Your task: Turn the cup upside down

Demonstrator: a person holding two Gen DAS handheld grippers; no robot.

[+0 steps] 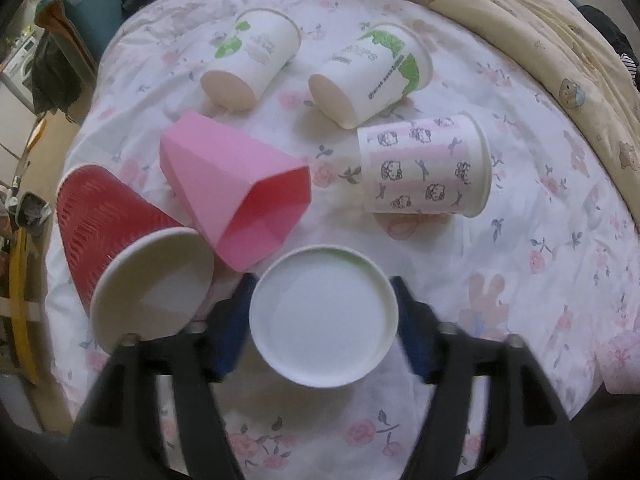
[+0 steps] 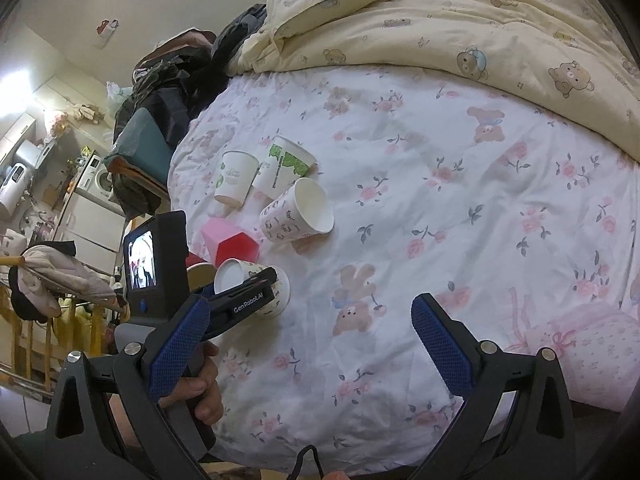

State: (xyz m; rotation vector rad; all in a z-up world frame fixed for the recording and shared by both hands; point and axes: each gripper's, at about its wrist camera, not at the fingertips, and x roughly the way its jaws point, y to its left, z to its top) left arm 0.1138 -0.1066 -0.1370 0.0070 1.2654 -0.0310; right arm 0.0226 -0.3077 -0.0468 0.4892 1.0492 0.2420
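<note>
Over floral bedding (image 2: 440, 208), left tool (image 1: 324, 312) grips a base-up cup (image 1: 323, 316); right tool (image 2: 316, 344) hovers spread.

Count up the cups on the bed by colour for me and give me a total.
White cups with green print: 2
White cups with cartoon print: 2, one lying on the sheet, one between the left gripper's fingers, bottom toward the camera
Pink cup: 1
Red cup: 1
Total: 6 cups
</note>
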